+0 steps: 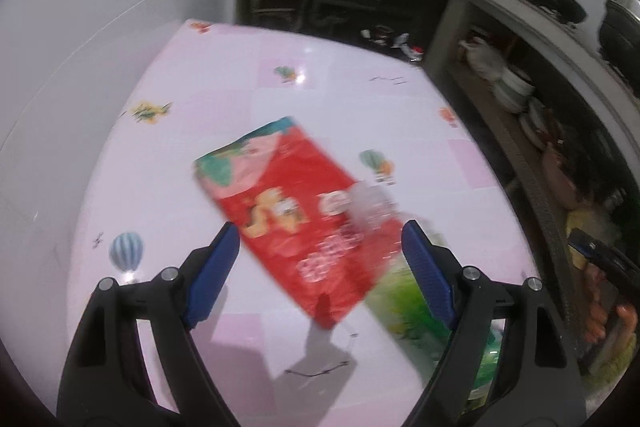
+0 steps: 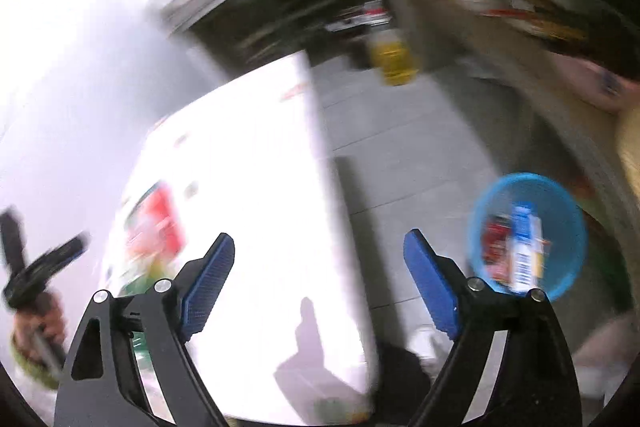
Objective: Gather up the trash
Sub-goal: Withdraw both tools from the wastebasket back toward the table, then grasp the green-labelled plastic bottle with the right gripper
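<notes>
Left wrist view. Left hand-held gripper (image 1: 316, 239) spread wide, nothing pinched. Between and just beyond its blue pads (image 1: 218, 275) lies the red packet (image 1: 296, 223), flat on the pink bench (image 1: 200, 87). Packet's long axis runs diagonally, from upper left down to lower right, so it sits skewed to the line across the jaws rather than square to it. The near lower corner reaches into the gap; the far end with the green-and-pink print points away to the left. A clear crumpled wrapper (image 1: 370, 205) sits on the packet's right edge, and a green packet (image 1: 416, 311) lies partly under it, close by the right pad. Motion blur; print unreadable.

Right wrist view. Right hand-held gripper (image 2: 318, 247) also spread, empty; no earlier look to compare. It hangs over the bench's right edge, with floor tiles (image 2: 400, 147) beyond. The red packet shows far off to its left, heavily blurred. Down on the floor to the right stands the blue bin (image 2: 560, 211), already holding a blue-and-white carton (image 2: 524, 251) and a red item.

Judgement: left hand is plainly the nearer to the red packet; right is nearer the bin. The pick likely turns on rolling the left wrist so the jaws cross the packet's short side.
</notes>
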`<state>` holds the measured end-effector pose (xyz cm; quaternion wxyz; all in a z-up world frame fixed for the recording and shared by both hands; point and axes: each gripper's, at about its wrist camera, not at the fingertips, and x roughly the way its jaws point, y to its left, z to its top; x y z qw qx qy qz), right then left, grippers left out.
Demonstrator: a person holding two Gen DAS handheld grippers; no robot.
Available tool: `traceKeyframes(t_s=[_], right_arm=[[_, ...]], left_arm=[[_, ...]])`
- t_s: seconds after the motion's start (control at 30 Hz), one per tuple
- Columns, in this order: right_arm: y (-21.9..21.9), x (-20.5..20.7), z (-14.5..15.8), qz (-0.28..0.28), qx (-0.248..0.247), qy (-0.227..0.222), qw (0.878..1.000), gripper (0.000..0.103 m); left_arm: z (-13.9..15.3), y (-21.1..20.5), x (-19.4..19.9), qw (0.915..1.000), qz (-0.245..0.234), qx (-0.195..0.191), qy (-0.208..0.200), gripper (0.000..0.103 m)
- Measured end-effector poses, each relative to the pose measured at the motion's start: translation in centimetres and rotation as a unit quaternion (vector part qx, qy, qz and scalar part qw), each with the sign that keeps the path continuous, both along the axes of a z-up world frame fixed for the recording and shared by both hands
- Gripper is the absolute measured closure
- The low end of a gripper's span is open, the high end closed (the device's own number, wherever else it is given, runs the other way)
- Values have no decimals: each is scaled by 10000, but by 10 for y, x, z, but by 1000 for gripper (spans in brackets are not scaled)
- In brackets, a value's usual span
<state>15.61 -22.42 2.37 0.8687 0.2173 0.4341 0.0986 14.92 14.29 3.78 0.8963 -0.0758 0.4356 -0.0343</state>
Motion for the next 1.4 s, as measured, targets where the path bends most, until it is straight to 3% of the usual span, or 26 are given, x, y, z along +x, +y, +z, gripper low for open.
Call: traceKeyframes(t_s=[0.13, 0.23, 0.3, 0.43, 0.77, 0.93, 1.07, 1.27, 1.4], right_arm=[[74, 14, 8, 1093, 46, -16, 9940, 19], [110, 21, 10, 1572, 8, 0, 9876, 19], [125, 24, 9, 1786, -38, 23, 9839, 19], [153, 37, 7, 2113, -197, 224, 9770, 19], [228, 53, -15, 2882, -1091, 640, 9492, 20], [242, 53, -25, 3105, -1099, 799, 9408, 40], [241, 54, -23, 3103, -1185, 778, 9400, 41], [227, 80, -2, 2791, -1275, 535, 9503, 41], [223, 111, -6, 2698, -999, 584, 9560, 41]], left_arm=[[-17, 21, 0, 9996, 214, -69, 191, 24], [-28, 29, 0, 9991, 280, -132, 282, 24], [-37, 36, 1, 9986, 324, -221, 356, 26], [-56, 46, 11, 9960, 423, -539, 572, 40], [-87, 58, 25, 9858, 563, -1247, 975, 62], [-92, 58, 27, 9843, 546, -1351, 992, 64], [-92, 59, 26, 9835, 547, -1387, 1020, 65], [-93, 68, 26, 9806, 558, -1530, 1090, 64], [-94, 71, 27, 9775, 595, -1695, 1103, 64]])
